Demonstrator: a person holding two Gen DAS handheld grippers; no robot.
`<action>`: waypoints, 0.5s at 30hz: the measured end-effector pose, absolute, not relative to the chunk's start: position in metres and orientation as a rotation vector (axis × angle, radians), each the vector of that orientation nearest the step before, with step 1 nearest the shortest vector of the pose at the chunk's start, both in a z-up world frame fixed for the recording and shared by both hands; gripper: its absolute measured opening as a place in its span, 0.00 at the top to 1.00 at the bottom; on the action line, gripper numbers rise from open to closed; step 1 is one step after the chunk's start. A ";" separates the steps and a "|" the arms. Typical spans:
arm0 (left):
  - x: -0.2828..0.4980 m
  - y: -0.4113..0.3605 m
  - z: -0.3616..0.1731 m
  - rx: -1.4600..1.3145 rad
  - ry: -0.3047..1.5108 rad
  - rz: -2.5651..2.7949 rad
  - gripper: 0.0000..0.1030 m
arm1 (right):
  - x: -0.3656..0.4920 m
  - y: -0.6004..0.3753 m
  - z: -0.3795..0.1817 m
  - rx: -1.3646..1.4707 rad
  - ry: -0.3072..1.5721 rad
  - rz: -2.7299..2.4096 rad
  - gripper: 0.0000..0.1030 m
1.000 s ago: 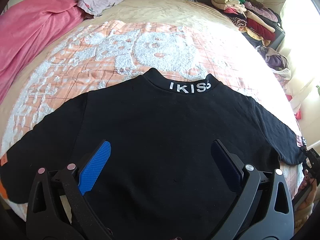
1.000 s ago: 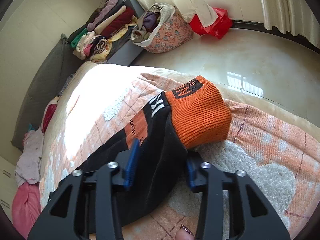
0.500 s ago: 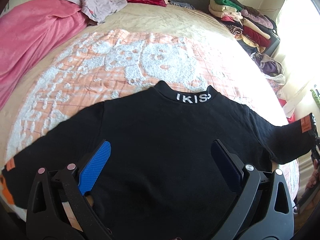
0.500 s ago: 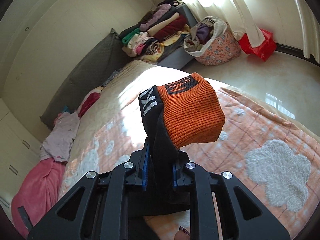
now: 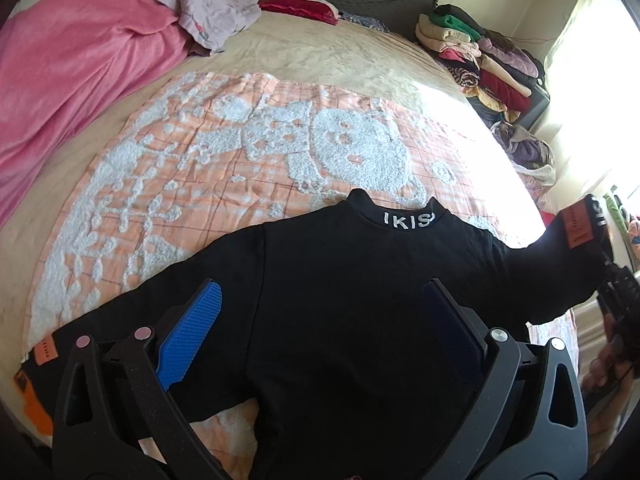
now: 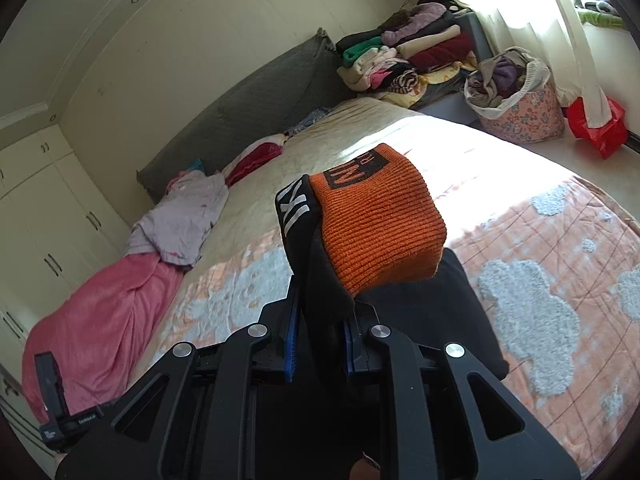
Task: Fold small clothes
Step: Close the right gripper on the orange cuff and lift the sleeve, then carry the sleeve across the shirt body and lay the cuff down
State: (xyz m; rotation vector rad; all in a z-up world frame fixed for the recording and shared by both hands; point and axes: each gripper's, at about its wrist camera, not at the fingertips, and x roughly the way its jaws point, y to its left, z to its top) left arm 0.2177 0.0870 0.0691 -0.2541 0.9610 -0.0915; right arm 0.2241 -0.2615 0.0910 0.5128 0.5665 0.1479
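Observation:
A small black sweater (image 5: pixel 340 304) with a white-lettered collar (image 5: pixel 408 219) lies flat, back up, on the orange and white blanket (image 5: pixel 224 168). My left gripper (image 5: pixel 320 316) is open and empty, hovering over the sweater's lower body. My right gripper (image 6: pixel 320 320) is shut on the sweater's right sleeve (image 6: pixel 320 280) just below its orange cuff (image 6: pixel 380 232) and holds it lifted off the bed. In the left wrist view the raised sleeve (image 5: pixel 560 264) and the right gripper (image 5: pixel 618 292) show at the far right. The left sleeve with its orange cuff (image 5: pixel 34 404) lies at the bed's near left edge.
A pink blanket (image 5: pixel 68 92) and a lilac garment (image 5: pixel 208 4) lie at the bed's far left. Stacked folded clothes (image 6: pixel 404 56) sit beside the headboard. A floral basket of clothes (image 6: pixel 516 100) and a red bag (image 6: pixel 596 124) stand on the floor by the curtain.
My right gripper closed on the right sleeve and lifted it off the blanket, swinging up and toward the bed. The left gripper stayed open and drew back slightly.

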 end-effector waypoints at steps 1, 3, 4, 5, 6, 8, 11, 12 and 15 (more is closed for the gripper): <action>0.217 0.091 0.068 -0.261 0.966 -0.093 0.09 | 0.225 -0.250 0.088 0.502 0.576 0.161 0.84; 0.215 0.097 0.066 -0.271 0.974 -0.096 0.08 | 0.229 -0.230 0.081 0.472 0.598 0.183 0.84; 0.214 0.099 0.066 -0.273 0.975 -0.099 0.09 | 0.231 -0.220 0.077 0.455 0.609 0.194 0.84; 0.214 0.100 0.065 -0.273 0.974 -0.102 0.09 | 0.233 -0.209 0.072 0.435 0.623 0.205 0.84; 0.214 0.101 0.063 -0.275 0.978 -0.098 0.09 | 0.234 -0.200 0.067 0.414 0.636 0.218 0.84; 0.214 0.103 0.058 -0.285 0.989 -0.103 0.09 | 0.236 -0.181 0.056 0.379 0.663 0.240 0.82; 0.213 0.104 0.051 -0.304 0.999 -0.103 0.09 | 0.240 -0.152 0.042 0.300 0.697 0.266 0.82; 0.213 0.105 0.049 -0.313 1.002 -0.105 0.09 | 0.239 -0.145 0.037 0.275 0.707 0.276 0.82; 0.212 0.107 0.042 -0.346 1.010 -0.112 0.09 | 0.234 -0.123 0.022 0.228 0.734 0.330 0.66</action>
